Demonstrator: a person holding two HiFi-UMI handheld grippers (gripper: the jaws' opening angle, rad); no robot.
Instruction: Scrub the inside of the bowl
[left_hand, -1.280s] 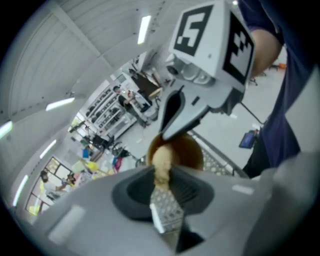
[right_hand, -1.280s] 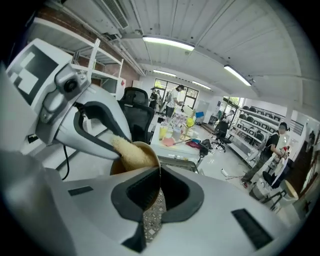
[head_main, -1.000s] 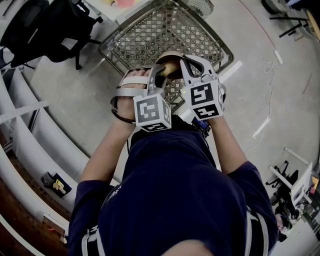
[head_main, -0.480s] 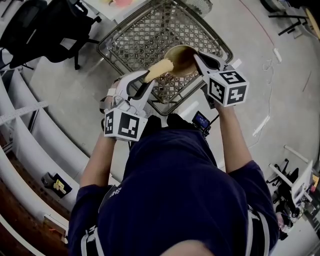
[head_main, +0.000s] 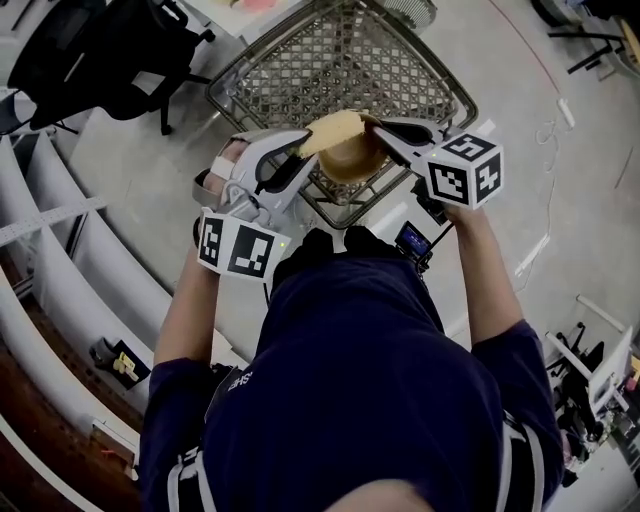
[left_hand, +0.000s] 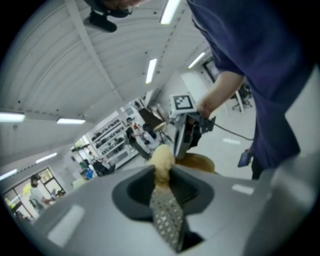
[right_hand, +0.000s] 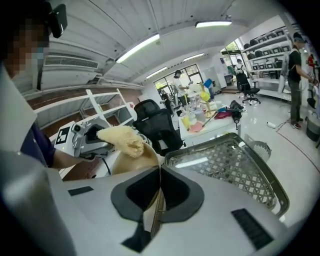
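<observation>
The gray floor (head_main: 140, 190) is the biggest thing under me. On it sits a big metal wire basket (head_main: 340, 60), right in front of my legs. A black chair (head_main: 100, 60) stands off to the left of the basket.

I hold one set of tongs in each hand, up in the air over the near edge of the basket. The tips of both tongs point in toward each other.

My right tongs (head_main: 377, 126) are squeezed tight on the rim of the brown bowl (head_main: 352, 158). The thin edge of the bowl sits pinched between the two dark pads. The bowl hangs tipped in the air, between my two tongs, and it does not touch the basket.

My left tongs (head_main: 300, 150) are squeezed tight on a yellow sponge (head_main: 335, 128). The soft end of the sponge sticks out past the tips. It rests at the top edge of the bowl. I cannot tell how far it goes inside.
</observation>
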